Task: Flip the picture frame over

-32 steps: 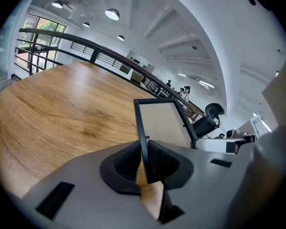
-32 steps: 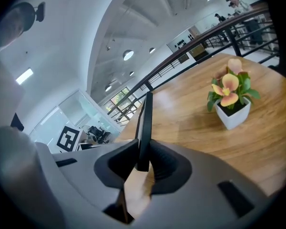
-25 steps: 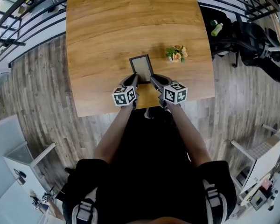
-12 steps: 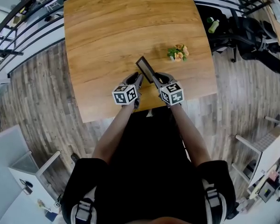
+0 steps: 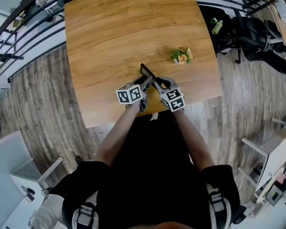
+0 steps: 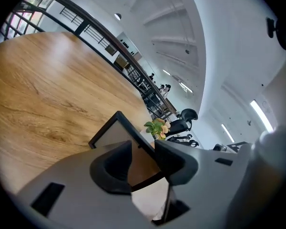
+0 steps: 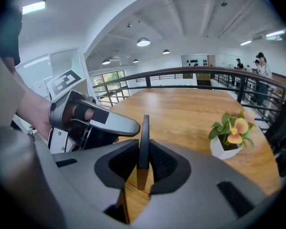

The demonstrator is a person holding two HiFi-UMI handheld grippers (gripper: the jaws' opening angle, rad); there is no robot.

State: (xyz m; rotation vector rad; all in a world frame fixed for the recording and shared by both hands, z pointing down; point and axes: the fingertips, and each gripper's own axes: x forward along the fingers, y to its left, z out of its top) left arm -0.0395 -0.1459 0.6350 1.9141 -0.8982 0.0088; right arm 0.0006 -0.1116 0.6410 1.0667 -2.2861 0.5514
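Observation:
The black picture frame (image 5: 147, 73) stands up on its edge above the wooden table (image 5: 114, 27), near the front edge. My right gripper (image 5: 157, 83) is shut on it. In the right gripper view the frame (image 7: 144, 132) is edge-on between the pads of the right gripper (image 7: 143, 162). My left gripper (image 5: 145, 83) is just left of the frame and its jaws are opening. In the left gripper view the frame's (image 6: 115, 133) flat side faces the left gripper (image 6: 145, 159), and the pads do not press on it.
A small white pot of orange flowers (image 5: 181, 55) stands on the table right of the frame, also in the right gripper view as the pot (image 7: 228, 136). Dark chairs and bags (image 5: 250, 32) sit off the table's right side. A black railing (image 5: 19, 18) runs along the left.
The frame has gone from lying flat to standing on its edge, turned by the right gripper. The left gripper has let go of it and its jaws have spread.

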